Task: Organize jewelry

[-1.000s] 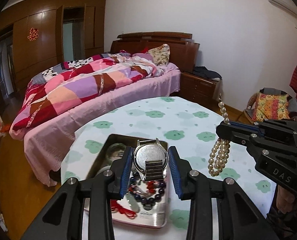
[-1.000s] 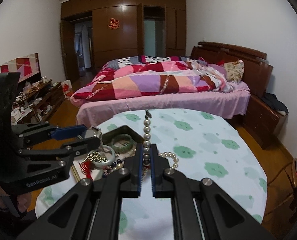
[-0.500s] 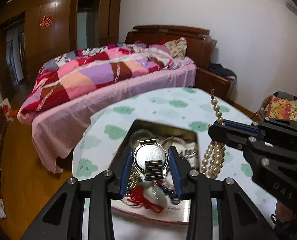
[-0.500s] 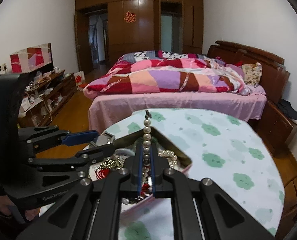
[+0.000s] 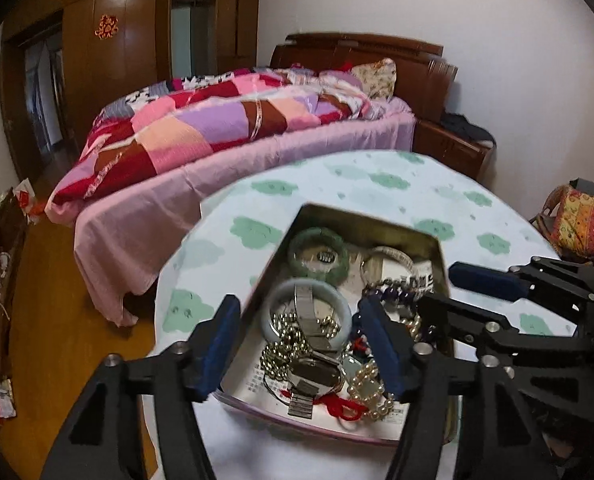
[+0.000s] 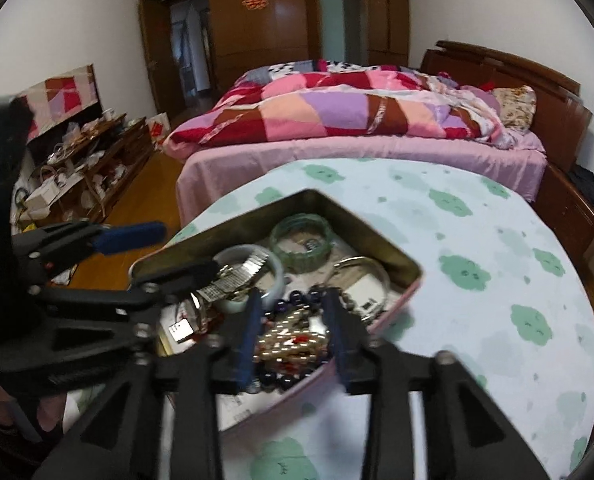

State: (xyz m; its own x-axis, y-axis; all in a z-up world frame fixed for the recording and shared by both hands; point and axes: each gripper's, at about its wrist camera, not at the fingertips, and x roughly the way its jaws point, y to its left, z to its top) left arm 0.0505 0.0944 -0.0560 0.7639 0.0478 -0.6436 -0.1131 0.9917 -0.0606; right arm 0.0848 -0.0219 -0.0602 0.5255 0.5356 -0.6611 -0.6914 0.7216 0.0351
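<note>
Left gripper [image 5: 303, 346]: jaws spread wide, nothing between them, poised over the near end of the tin [image 5: 371, 226].
Right gripper [image 6: 293, 330]: also parted and empty, low over the tin's near corner; seen from the left wrist camera it comes in from the right [image 5: 437, 290].
Watch [image 5: 315, 372]: lies face up on the tin's floor below the left jaws, its metal band trailing toward the near rim.
Pearl necklace [image 5: 371, 394]: heaped in the near right corner, touching the red cord [image 5: 343, 406] and dark beads [image 5: 393, 294]; from the right wrist it sits directly between the blue pads [image 6: 287, 338].
Other pieces: green bangle [image 5: 317, 254] at the far end, pale bangle [image 5: 307, 312] mid-tin with a gold bead chain [image 5: 285, 344] draped across it, thin silver bangle [image 5: 389, 264] to the right.
Table [image 5: 377, 184]: round, cloud-print cloth; the tin rests near its front edge.
Step in hand, as I judge it: both pieces look deposited, so the job is to clear out cleanly.
Doing it well: lift both grippers straight up with the jaws wide, so no pad hooks a strand or the cord; the left finger [image 5: 381, 350] is nearest the tangle.
Risk: the two tools are close together; separate them sideways only once they are above the rim.
</note>
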